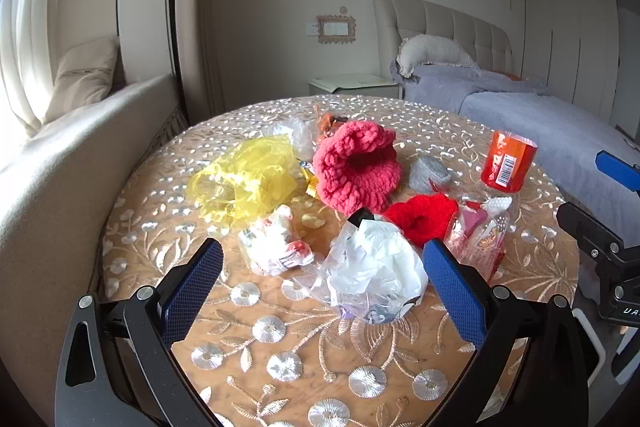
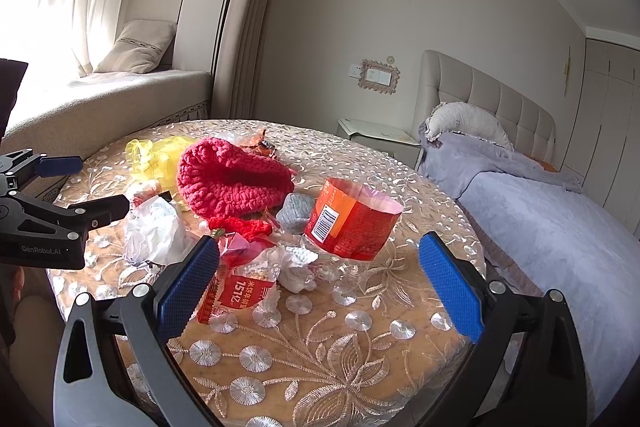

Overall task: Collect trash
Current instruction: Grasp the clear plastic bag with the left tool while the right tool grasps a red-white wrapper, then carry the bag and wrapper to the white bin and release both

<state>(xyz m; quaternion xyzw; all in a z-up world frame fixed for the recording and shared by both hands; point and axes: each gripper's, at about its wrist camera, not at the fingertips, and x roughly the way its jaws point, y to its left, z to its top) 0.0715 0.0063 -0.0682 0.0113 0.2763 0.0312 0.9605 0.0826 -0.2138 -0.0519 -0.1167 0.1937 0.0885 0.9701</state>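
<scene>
Litter lies on a round table (image 1: 280, 359) with an embroidered cloth. My left gripper (image 1: 322, 263) is open, its blue pads on either side of a crumpled white plastic bag (image 1: 376, 271), not touching it. A small printed wrapper (image 1: 276, 243) lies left of the bag, and a yellow film (image 1: 244, 179) lies farther back. A clear red-printed packet (image 1: 478, 239) and a cut bottle with a red label (image 1: 506, 163) sit to the right. My right gripper (image 2: 318, 265) is open above the red-printed packet (image 2: 240, 287), with the red-labelled bottle (image 2: 352, 223) just beyond.
A pink knitted hat (image 1: 356, 167), a red knitted piece (image 1: 424, 219) and a grey pad (image 1: 430, 171) lie among the litter. A bed (image 2: 540, 211) stands to the right, a window seat (image 1: 60, 163) to the left, a nightstand (image 1: 354, 85) behind the table.
</scene>
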